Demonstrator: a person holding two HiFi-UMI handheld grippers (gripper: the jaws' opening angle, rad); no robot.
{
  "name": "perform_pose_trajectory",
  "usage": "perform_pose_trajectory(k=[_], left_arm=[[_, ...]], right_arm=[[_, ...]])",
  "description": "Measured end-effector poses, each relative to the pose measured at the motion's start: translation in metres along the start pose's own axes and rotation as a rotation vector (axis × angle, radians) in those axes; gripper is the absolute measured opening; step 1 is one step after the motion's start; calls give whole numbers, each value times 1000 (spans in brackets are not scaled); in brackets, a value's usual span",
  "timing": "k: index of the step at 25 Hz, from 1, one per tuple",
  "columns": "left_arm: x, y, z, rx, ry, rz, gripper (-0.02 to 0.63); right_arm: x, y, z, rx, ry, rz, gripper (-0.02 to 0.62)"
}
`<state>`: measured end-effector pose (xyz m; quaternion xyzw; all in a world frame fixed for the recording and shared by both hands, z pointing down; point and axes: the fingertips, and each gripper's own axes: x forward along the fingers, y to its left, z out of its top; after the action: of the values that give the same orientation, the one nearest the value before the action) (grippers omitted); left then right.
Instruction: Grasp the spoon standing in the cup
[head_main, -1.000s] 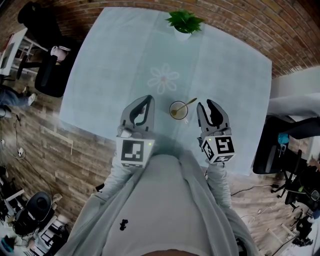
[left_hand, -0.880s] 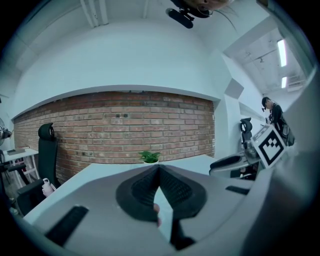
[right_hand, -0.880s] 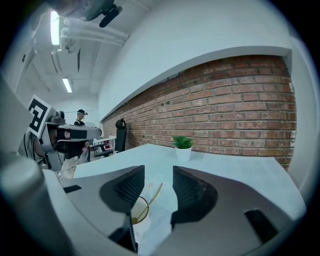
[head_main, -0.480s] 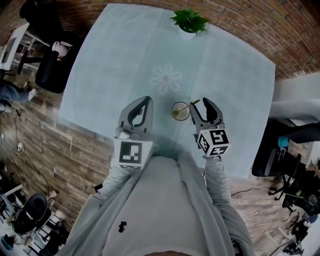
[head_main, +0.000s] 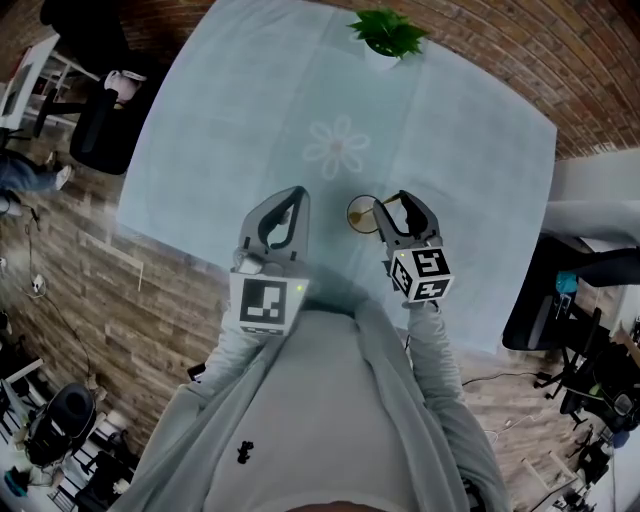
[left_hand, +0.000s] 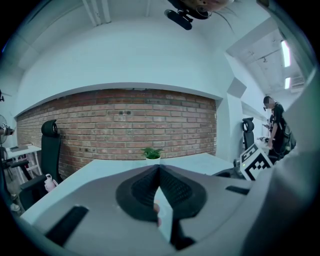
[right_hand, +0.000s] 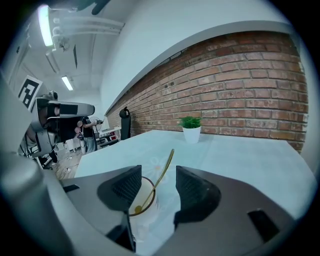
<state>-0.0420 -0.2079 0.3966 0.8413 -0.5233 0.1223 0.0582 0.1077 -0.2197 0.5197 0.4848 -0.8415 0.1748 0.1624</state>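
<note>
Leaning against the rim of the small round pale cup (right_hand: 149, 204), the thin gold-coloured metal spoon (right_hand: 164, 167) is standing with its bowl down inside and its handle slanting up and away from me; the cup is sitting on the pale blue-green tablecloth (head_main: 230, 120), near the edge closest to my body and just short of the faint white flower printed on the cloth (head_main: 337, 147). I am holding my right gripper (right_hand: 159, 174) right at the cup, and its jaws are standing wide apart with the spoon's handle rising in the gap between them; neither dark ribbed pad is touching the handle, so this claw is released and gripping nothing. From the head view, the right gripper (head_main: 398, 210) is hanging over the cup's right side (head_main: 358, 213) and hiding most of the spoon. I am keeping my left gripper (head_main: 285, 205) just beside the cup on its left, apart from it; its jaws (left_hand: 159, 172) are pressing together, clenched on nothing. Farther off, a small green plant in a white pot (right_hand: 191, 129) is standing at the table's far edge, and a red brick wall (right_hand: 240, 90) is running behind it.
</note>
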Motion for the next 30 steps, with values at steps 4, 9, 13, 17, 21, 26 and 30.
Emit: perform_pose_trajectory(k=[4,9,13,17,21,26,30], left_arm=[[-2,-1,-3,21,-1,-8,17],[-4,-1,-5,-5,12,2,17],[-4,-1,-5,14,5,-6,17],[-4,-2,-5,40,-4,-16,17],[-3,-2,-4,40,-7,-17,17],[-4,-1,-4,16,1,-5,17],[-5,0,-5,42,-9,-10,17]], right_arm=[[2,2,-6,15,3,6,209],[2,3,-9,26,1,2,209],[2,3,-9,12,-1,-8,207],[3,3,-6,17,-11,-11,191],[2,2,-5,14,-20,-25,148],[0,-1,-4,12,-30,-44,73],[-1,1,-1,27,-46,-28,46]])
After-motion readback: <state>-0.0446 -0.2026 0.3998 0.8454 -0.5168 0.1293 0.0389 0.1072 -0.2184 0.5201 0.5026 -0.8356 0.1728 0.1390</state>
